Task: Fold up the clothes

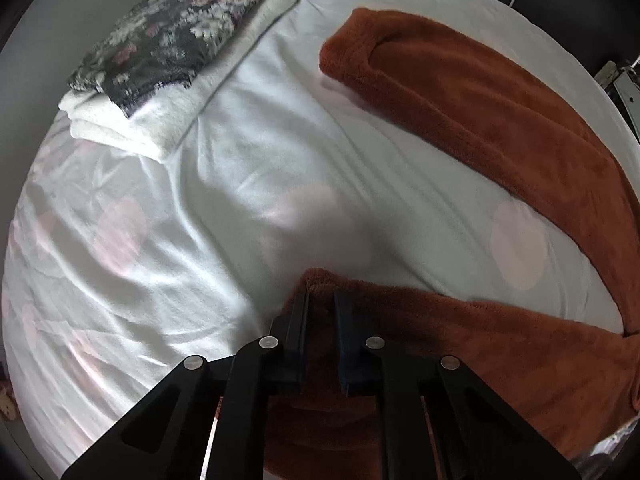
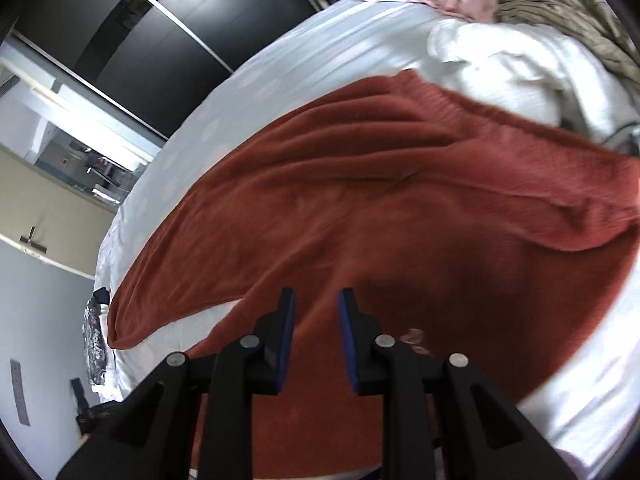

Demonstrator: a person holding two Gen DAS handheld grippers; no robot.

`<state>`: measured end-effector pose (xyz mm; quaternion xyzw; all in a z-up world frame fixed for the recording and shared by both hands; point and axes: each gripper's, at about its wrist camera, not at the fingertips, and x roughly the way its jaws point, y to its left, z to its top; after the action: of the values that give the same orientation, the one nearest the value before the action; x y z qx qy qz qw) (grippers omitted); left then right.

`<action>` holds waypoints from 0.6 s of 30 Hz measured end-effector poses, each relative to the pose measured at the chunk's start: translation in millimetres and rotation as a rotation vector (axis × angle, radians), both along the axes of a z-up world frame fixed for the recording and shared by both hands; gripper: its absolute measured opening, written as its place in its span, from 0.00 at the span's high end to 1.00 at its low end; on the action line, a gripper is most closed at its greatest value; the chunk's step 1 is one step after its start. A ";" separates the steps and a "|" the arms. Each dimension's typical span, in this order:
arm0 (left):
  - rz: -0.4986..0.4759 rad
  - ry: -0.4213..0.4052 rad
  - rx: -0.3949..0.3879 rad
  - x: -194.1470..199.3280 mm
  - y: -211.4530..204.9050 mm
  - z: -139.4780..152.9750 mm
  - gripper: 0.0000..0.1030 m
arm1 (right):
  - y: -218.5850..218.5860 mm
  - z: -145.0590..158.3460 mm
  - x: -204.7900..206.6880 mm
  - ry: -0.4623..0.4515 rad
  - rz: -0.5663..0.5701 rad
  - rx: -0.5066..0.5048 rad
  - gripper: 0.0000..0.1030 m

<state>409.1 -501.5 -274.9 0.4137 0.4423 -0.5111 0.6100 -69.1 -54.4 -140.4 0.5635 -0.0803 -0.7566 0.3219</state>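
Far left on the bed sheet (image 1: 248, 168), 2 folded pieces sit stacked: a floral garment (image 1: 176, 36) on a white towel (image 1: 160, 120). The rust fleece sweater (image 1: 500, 120) sprawls across the right side. The left gripper (image 1: 321, 300) pinches its near sleeve edge. The right gripper (image 2: 317, 300) hovers over the sweater's body, jaws spread and empty. Far right lies a heap of unfolded clothes (image 2: 520, 40).

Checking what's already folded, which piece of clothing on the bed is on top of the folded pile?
The dark floral garment. It lies folded on the white fleece one; the rust-brown fleece garment lies spread out apart from them, with the left gripper at its edge.
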 end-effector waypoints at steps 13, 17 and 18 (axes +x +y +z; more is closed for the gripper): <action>0.060 -0.061 -0.095 15.3 -0.7 -0.2 0.98 | -17.6 -53.6 14.9 -0.047 0.045 0.031 0.79; -0.008 -0.121 -0.100 -1.4 10.3 15.4 0.87 | -17.5 -56.7 13.1 -0.053 0.023 0.041 0.79; -0.020 -0.139 -0.100 -5.1 11.4 17.1 0.84 | -16.8 -56.0 11.8 -0.048 0.010 0.040 0.79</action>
<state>404.0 -490.0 -257.8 0.4215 0.3687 -0.5087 0.6539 -57.2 -71.1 -196.5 0.5880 -0.0701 -0.7428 0.3125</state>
